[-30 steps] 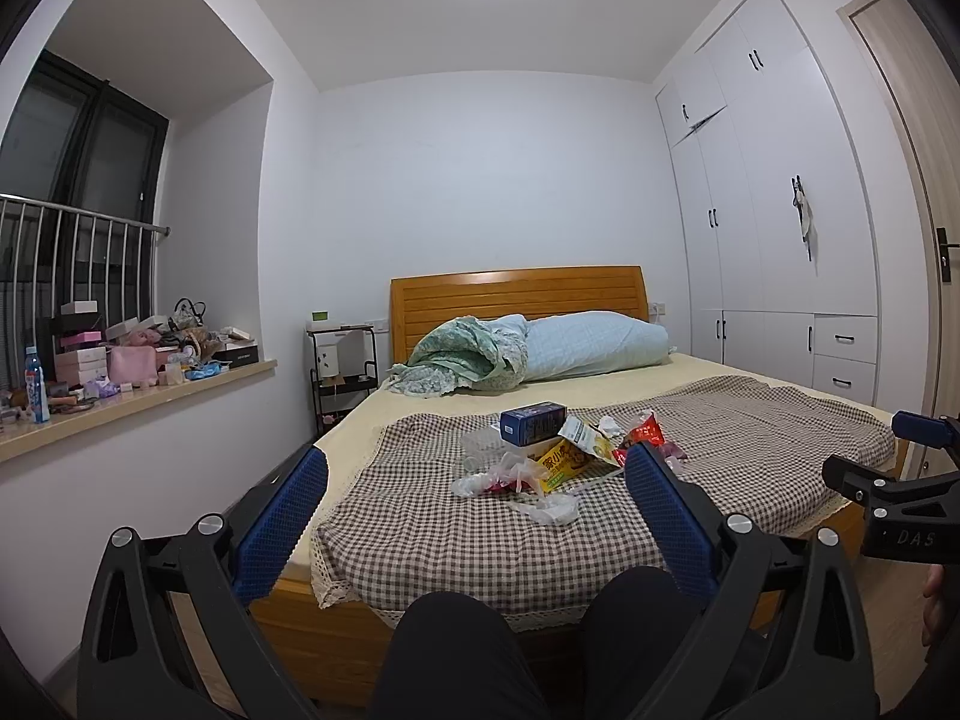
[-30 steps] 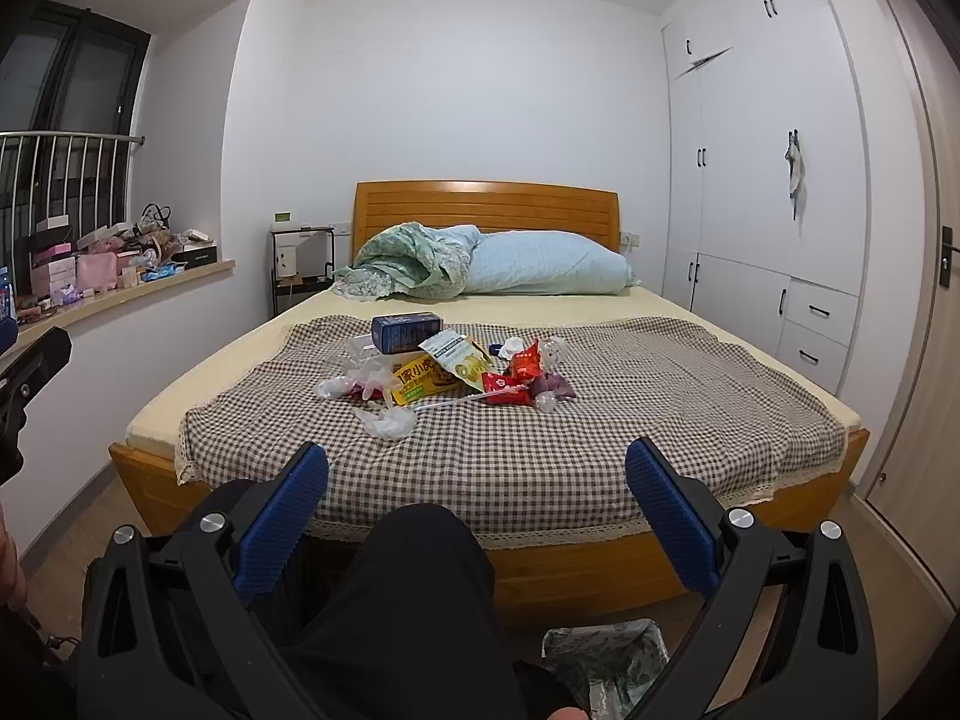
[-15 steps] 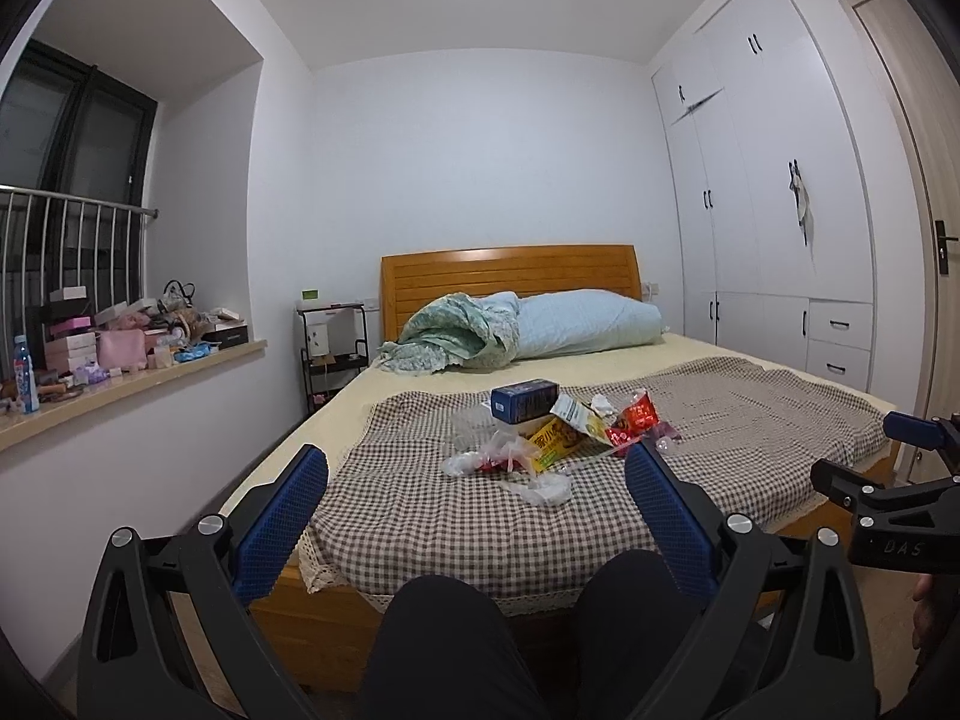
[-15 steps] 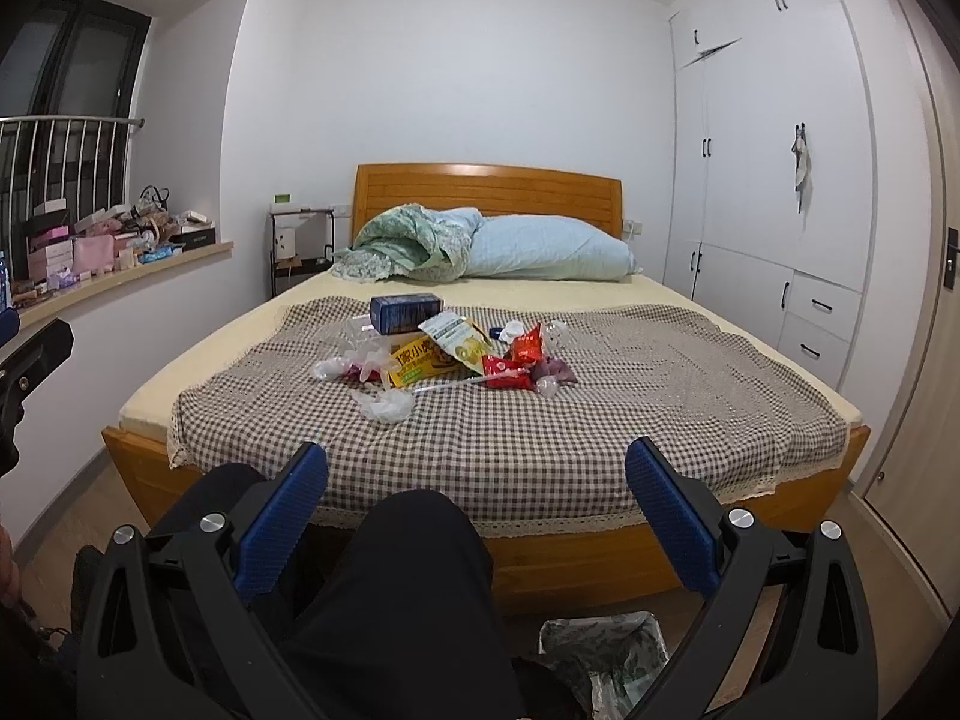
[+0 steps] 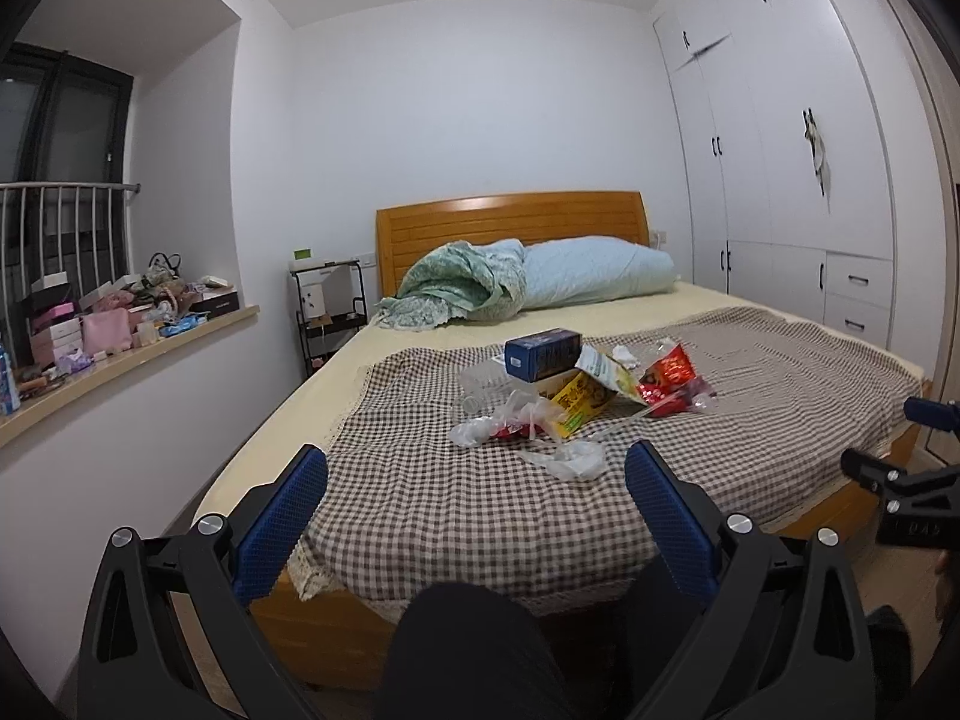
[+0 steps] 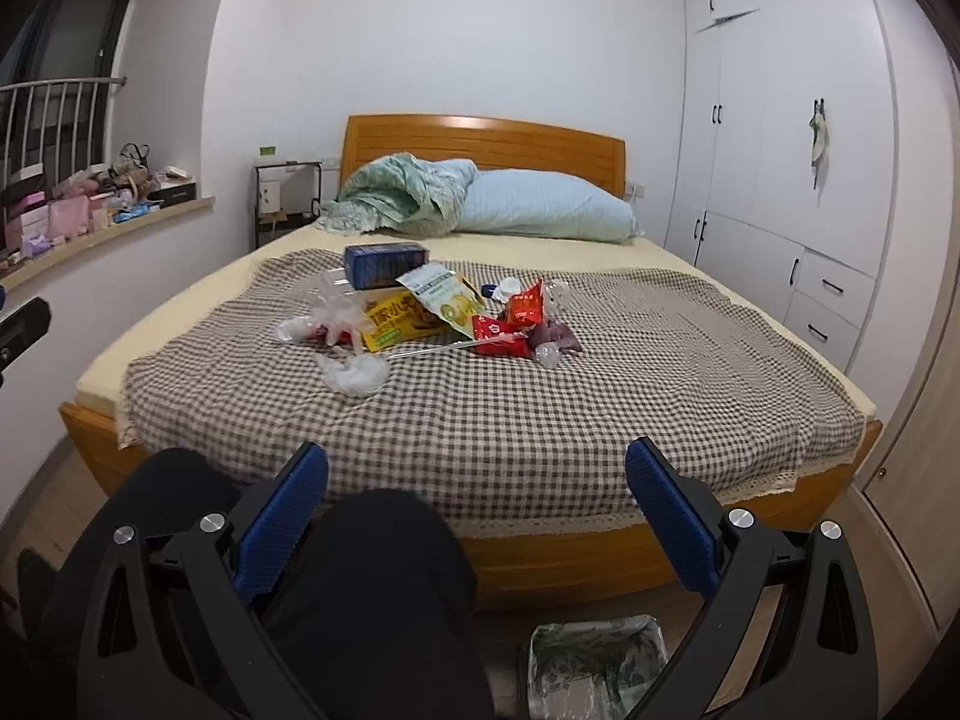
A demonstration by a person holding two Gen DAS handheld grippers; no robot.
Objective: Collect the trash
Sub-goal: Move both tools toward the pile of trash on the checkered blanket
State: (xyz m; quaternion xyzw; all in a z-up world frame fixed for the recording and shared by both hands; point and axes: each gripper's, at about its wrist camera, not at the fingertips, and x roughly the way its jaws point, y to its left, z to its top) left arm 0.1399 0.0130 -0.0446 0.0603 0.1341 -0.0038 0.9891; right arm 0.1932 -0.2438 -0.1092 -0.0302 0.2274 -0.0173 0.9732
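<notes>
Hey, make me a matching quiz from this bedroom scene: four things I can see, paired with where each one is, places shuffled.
Things:
1. blue box
2. waste bin
3. pale blue pillow
4. crumpled clear plastic

Places:
A. on the floor at the foot of the bed
B. against the headboard
C. nearest piece of the pile
D. at the far side of the trash pile

Pairs: 1-D, 2-A, 3-B, 4-C

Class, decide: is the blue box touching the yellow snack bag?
Touching. The right wrist view shows the blue box resting partly on the yellow snack bag, no gap between them.
</notes>
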